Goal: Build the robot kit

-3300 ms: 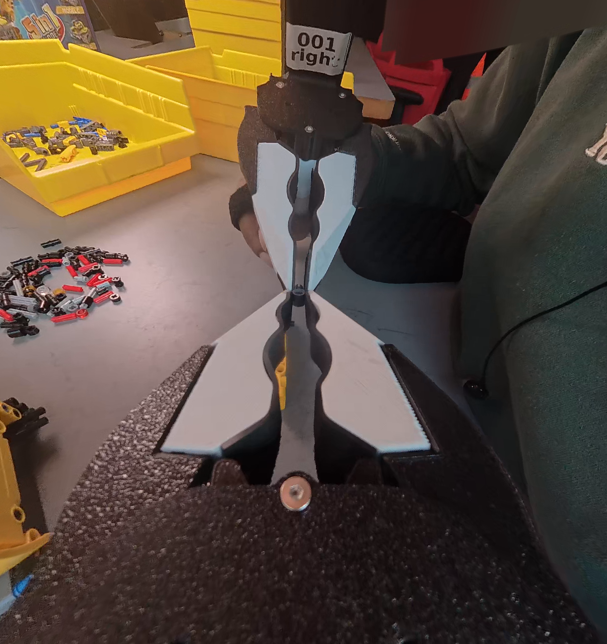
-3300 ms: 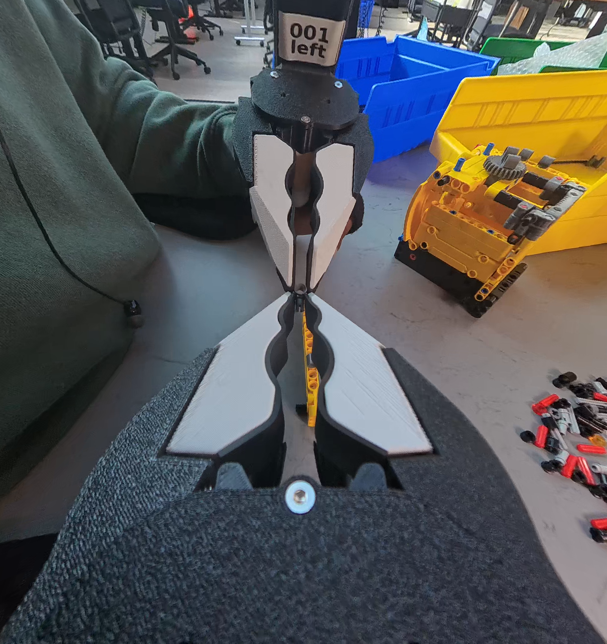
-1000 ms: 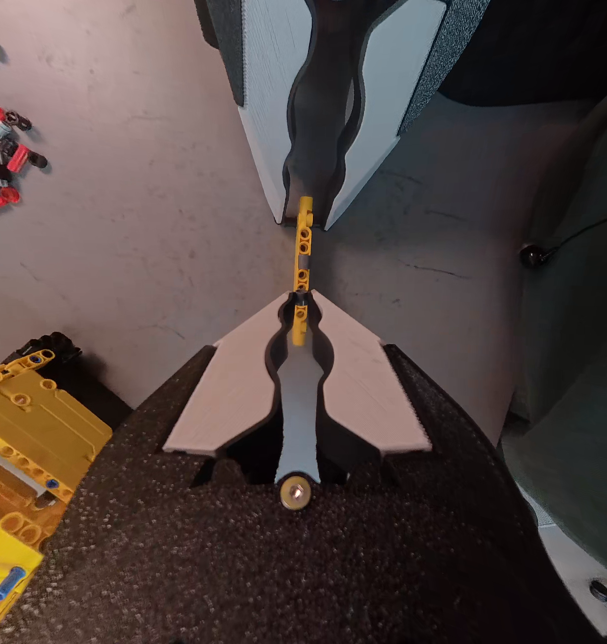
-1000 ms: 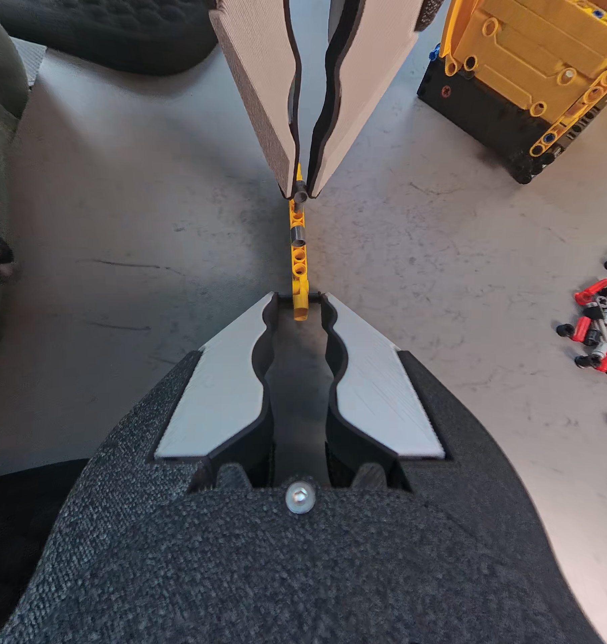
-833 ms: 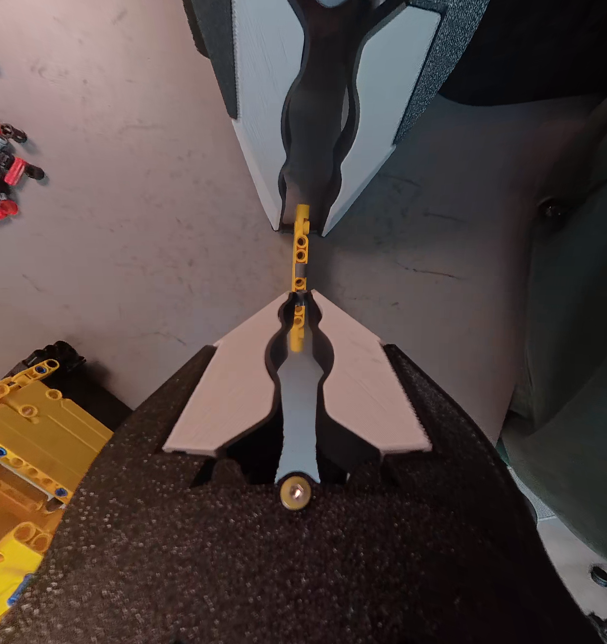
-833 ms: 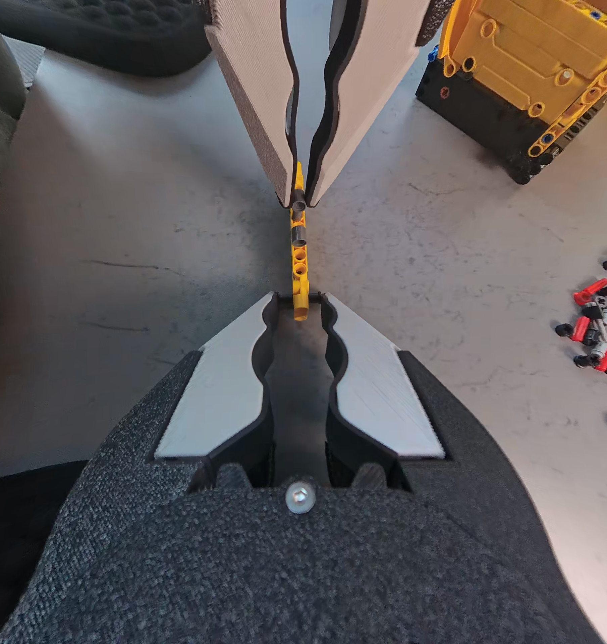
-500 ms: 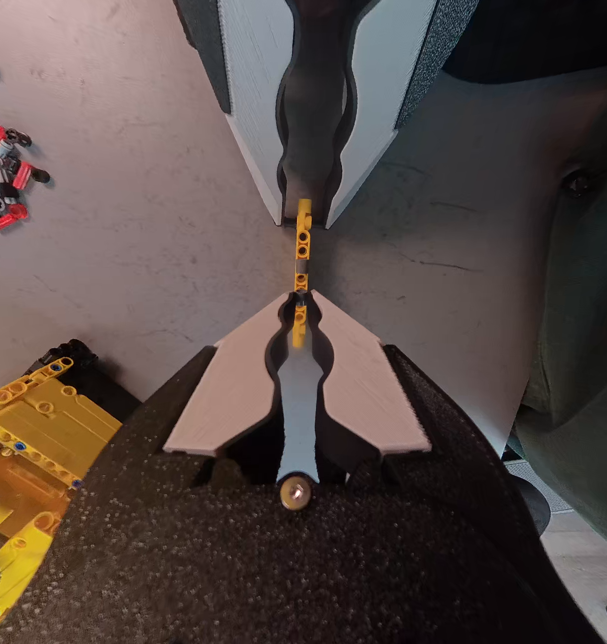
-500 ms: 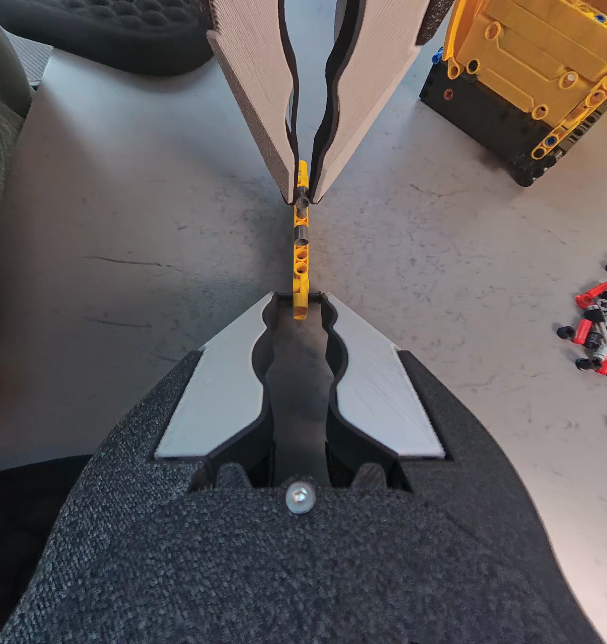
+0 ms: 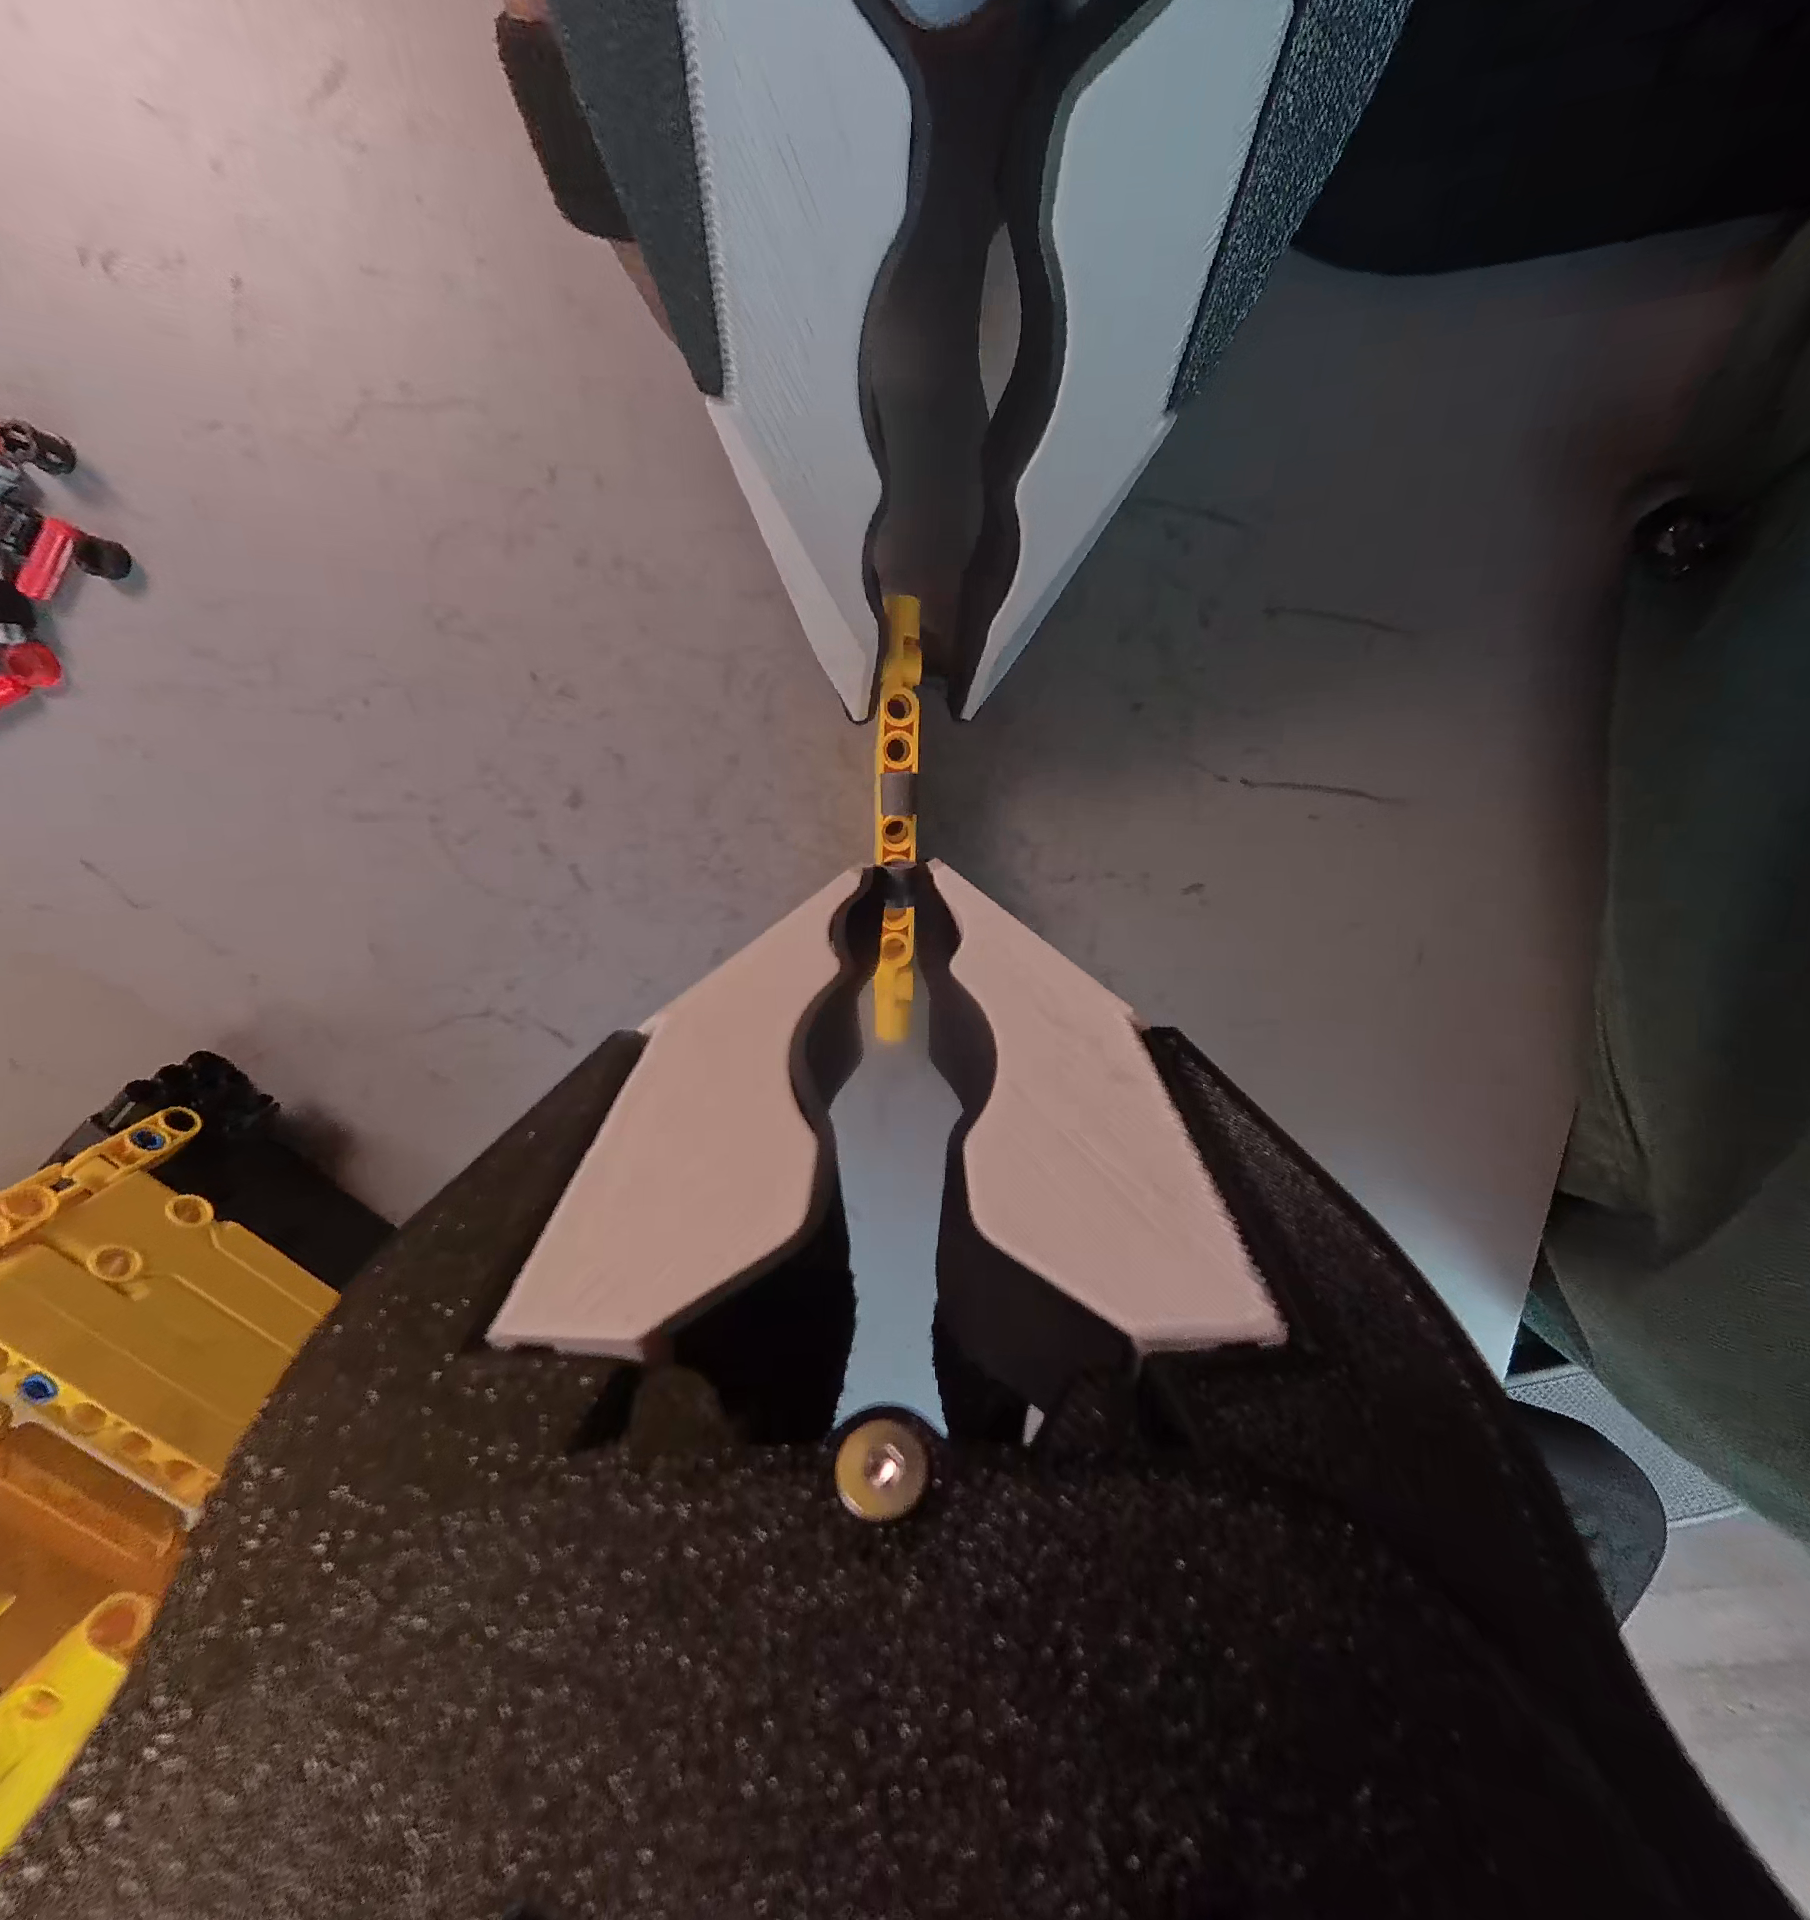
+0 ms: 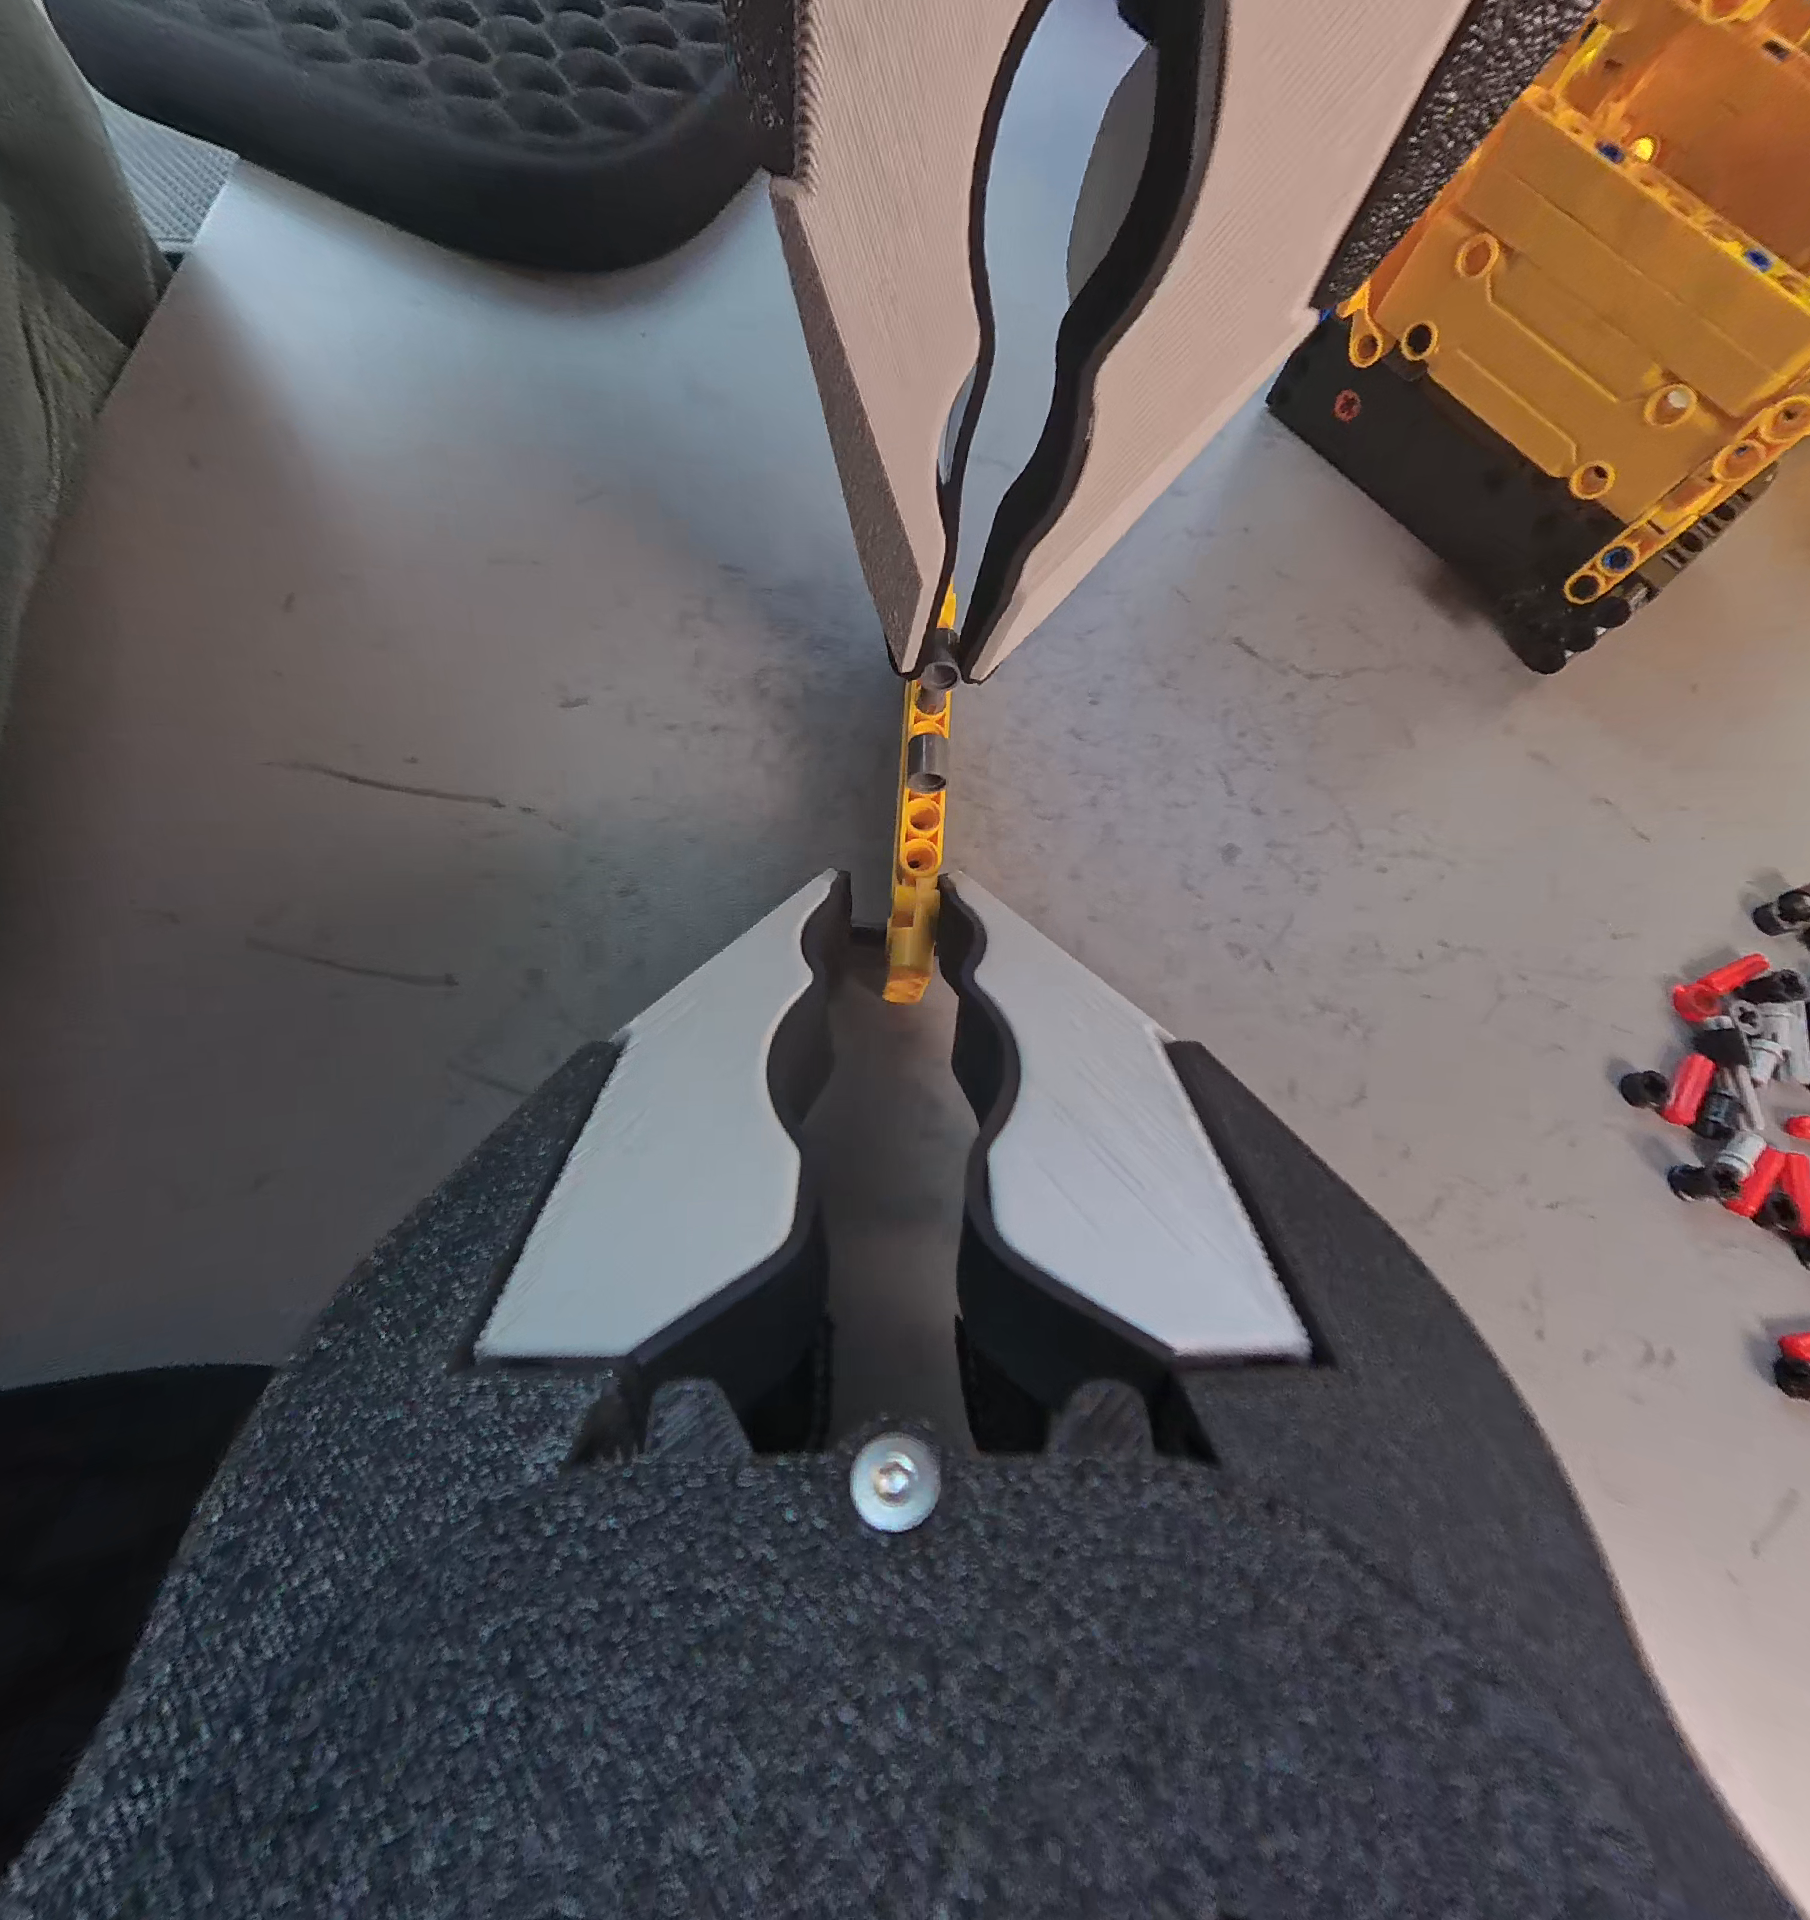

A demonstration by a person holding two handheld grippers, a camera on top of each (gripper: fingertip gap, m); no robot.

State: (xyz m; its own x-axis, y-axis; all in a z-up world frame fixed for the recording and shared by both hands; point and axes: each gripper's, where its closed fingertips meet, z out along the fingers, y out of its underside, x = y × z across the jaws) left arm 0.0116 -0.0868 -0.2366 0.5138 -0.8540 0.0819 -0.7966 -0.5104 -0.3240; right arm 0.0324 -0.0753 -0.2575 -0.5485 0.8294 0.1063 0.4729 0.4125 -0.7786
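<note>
My left gripper (image 9: 899, 883) is clamped on one end of a thin yellow beam (image 9: 899, 790), held above the grey table (image 9: 413, 623); my right gripper (image 10: 893, 894) faces it with jaws narrowly parted around the other end — touching or not, I cannot tell. Two dark pins sit in the beam's holes, so that much looks fitted; the yellow model (image 10: 1607, 312) and the loose red and black pins (image 10: 1774, 1091) lie apart — both cut off at the frame edge.

I see a grey scuffed table (image 10: 465, 644) carrying a yellow-and-black brick model (image 10: 1566, 343) and a scatter of red, grey and black small parts (image 10: 1774, 1122), pins I think.
</note>
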